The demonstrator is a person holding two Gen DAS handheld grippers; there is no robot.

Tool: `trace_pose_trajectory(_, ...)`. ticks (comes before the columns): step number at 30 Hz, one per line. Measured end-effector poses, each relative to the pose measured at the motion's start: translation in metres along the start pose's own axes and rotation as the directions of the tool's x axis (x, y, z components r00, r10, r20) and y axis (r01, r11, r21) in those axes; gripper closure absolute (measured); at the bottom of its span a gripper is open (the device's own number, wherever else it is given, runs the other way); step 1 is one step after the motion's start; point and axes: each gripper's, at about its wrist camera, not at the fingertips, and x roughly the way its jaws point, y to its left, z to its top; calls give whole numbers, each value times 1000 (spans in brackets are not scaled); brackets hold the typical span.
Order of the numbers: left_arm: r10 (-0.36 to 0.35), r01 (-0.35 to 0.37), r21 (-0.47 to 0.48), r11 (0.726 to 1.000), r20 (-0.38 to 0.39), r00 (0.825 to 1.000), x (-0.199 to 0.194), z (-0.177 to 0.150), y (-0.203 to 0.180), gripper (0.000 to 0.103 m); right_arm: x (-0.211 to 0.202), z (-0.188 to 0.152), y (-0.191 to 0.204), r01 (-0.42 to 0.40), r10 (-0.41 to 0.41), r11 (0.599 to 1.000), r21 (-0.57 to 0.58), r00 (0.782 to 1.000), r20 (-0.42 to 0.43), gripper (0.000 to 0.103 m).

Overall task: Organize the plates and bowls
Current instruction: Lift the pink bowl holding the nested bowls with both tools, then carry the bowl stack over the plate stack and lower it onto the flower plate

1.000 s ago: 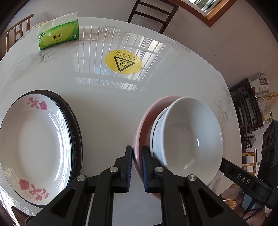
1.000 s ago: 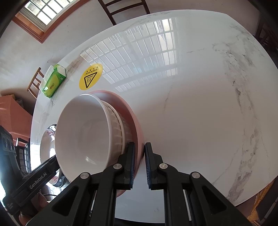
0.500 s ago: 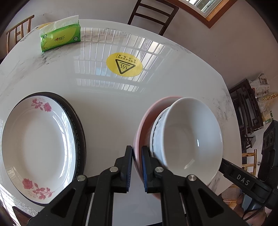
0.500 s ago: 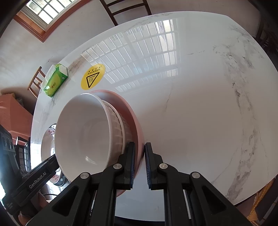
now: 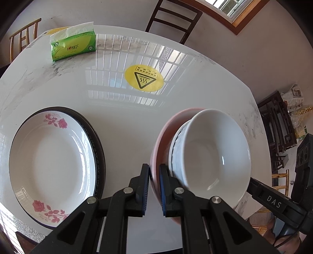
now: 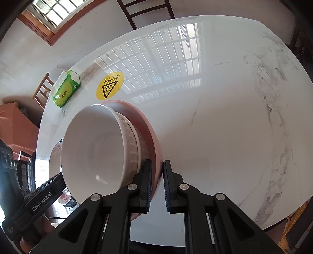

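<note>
A pink bowl [image 5: 162,132] carries a ribbed white bowl [image 5: 173,148] and a plain white bowl [image 5: 215,156] nested inside it. My left gripper [image 5: 154,170] is shut on the pink rim at the stack's left side. On the opposite side of the rim, my right gripper [image 6: 156,166] is shut on the pink bowl [image 6: 144,119]. The stack of white bowls [image 6: 93,144] seems held just clear of the tabletop. Left of it lies a white plate with red roses [image 5: 50,160] on top of a dark-rimmed plate [image 5: 98,144].
The white marble table [image 6: 225,117] bears a yellow round hot-surface sticker [image 5: 143,81] and a green tissue pack [image 5: 73,46] at the far side. Dark chairs [image 5: 172,17] stand behind the table. The table's near edge runs just below both grippers.
In the left wrist view the rose plate and tissue pack have slid slightly right and down, so the held stack has drifted a little toward the plate. Both grips are unchanged.
</note>
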Motion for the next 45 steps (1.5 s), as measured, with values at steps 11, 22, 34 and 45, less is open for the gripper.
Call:
trace_pose_trajectory(11,24,-23,-30,999,25,999,-19,-4,19,95,-4,2,24,-2,2,999,-51,1000,-1,91)
trace_pose_trajectory(22,58,-52,-84,995,62,996,-51,-1,56,95,-5,2,66,-21,20,993,-120,1000,-5,91)
trace_pose_trajectory(34,115,-99,-153,983,99,988,-90,-1,108,95,2,-3,122,-63,56,975,-211,998,-43,91)
trace_pose_trajectory(45,180,-153,-217,964,110,978,-110,-6,158,95,29,-12,184,-117,86,952,-284,989,-117,91)
